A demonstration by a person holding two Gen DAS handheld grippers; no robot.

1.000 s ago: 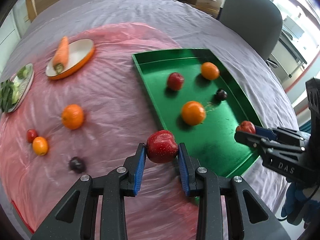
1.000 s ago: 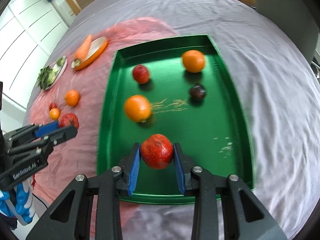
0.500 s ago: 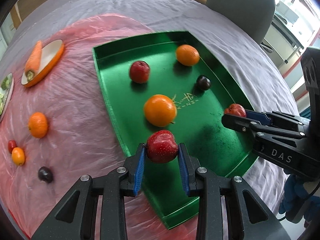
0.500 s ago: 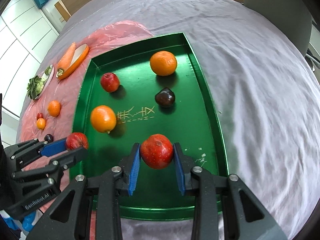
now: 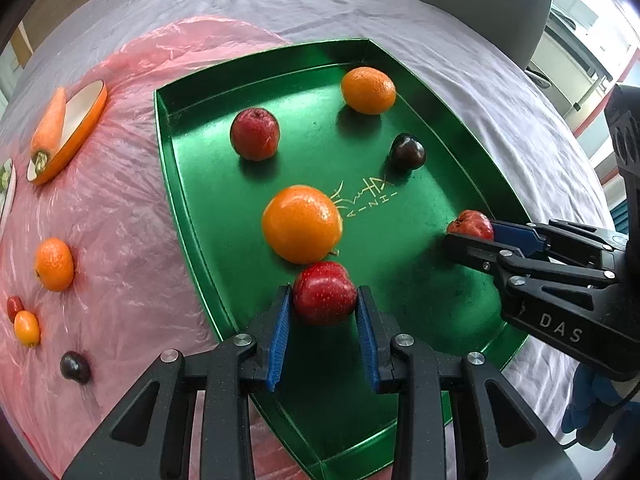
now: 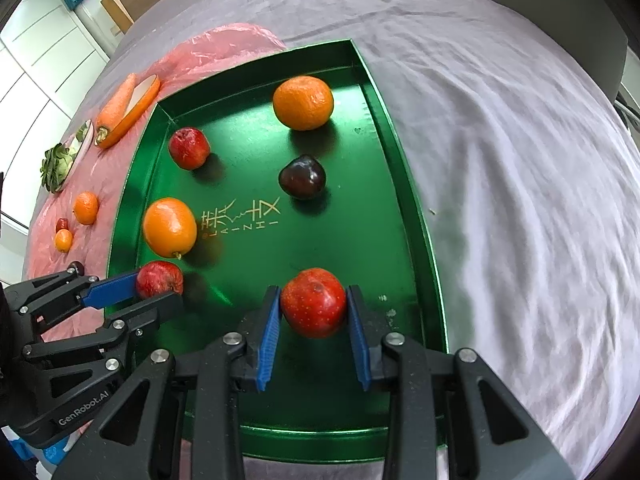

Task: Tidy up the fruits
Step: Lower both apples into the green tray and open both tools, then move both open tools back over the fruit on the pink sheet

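Note:
Both grippers hang over the green tray (image 5: pixel 192 208) (image 6: pixel 404 184), each shut on a red apple. In the left wrist view my left gripper (image 5: pixel 324 312) pinches its red apple (image 5: pixel 325 298) just in front of a large orange (image 5: pixel 302 224). At the tray's right side my right gripper (image 5: pixel 470 230) holds the other apple (image 5: pixel 470 222). From the right wrist view, my right gripper (image 6: pixel 314 312) grips that apple (image 6: pixel 313 302) above the tray's near end. My left gripper (image 6: pixel 158 286) with its apple (image 6: pixel 159 279) is at the tray's left rim.
The tray also holds a second orange (image 5: pixel 368 90), a small red apple (image 5: pixel 255 134) and a dark plum (image 5: pixel 408 152). On the pink sheet (image 5: pixel 120 208) lie a mandarin (image 5: pixel 54 264), small fruits (image 5: pixel 26 328), a plum (image 5: pixel 75 367) and a carrot on a plate (image 5: pixel 50 126). A grey chair (image 5: pixel 480 4) stands behind.
Both grippers sank toward the tray with their apples. My left gripper crossed from over the pink sheet to above the tray's near left part.

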